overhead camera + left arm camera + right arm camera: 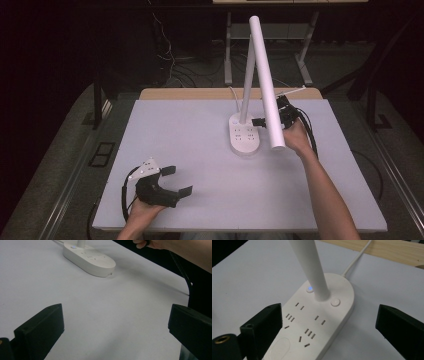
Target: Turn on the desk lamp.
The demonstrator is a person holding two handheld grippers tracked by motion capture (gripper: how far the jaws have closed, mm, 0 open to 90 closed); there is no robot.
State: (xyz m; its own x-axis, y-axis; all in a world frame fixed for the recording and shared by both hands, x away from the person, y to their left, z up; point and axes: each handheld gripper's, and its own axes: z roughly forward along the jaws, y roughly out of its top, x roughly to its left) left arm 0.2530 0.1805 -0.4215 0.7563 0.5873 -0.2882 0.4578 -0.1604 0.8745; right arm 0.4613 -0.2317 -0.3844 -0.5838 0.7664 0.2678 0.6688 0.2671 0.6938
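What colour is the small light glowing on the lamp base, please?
Blue; the light beside the lamp's stem shows best in the right gripper view.

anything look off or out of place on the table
Nothing stands out. The desk lamp stands upright on its socket base, which lies flat on the table, a small blue light lit beside the stem. Both grippers have open jaws and hold nothing.

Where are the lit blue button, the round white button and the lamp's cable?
lit blue button [310, 288], right gripper view, its glowing centre.
round white button [335, 302], right gripper view, its top face.
lamp's cable [357, 258], right gripper view, mid-run over the table.
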